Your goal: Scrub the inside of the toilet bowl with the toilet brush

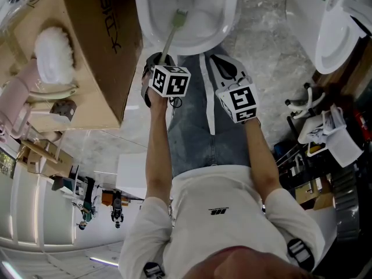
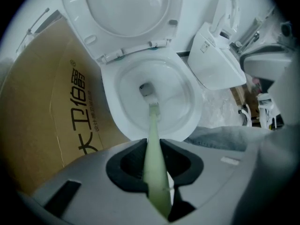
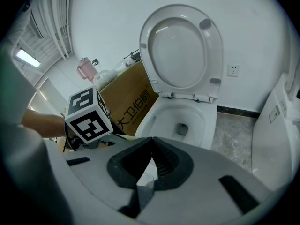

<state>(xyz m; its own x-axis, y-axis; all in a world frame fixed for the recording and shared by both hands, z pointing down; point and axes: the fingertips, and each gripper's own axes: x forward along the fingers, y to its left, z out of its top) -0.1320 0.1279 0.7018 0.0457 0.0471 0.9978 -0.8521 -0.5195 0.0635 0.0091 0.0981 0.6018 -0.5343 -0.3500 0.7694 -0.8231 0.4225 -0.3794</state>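
Pale-green plastic toilet brush (image 2: 152, 125) looked light, stiff, possibly slick | left gripper (image 2: 152, 146) clamped mid-handle, head in toilet bowl (image 2: 108, 102) | right gripper (image 3: 150, 146) closed, empty.

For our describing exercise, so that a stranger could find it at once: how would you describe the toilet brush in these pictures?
Find the open white toilet bowl beside the brown cardboard box. A slim rod runs from the left gripper, jaws shut on it, down into that bowl: the toilet brush. It alone is pale green amid white porcelain.
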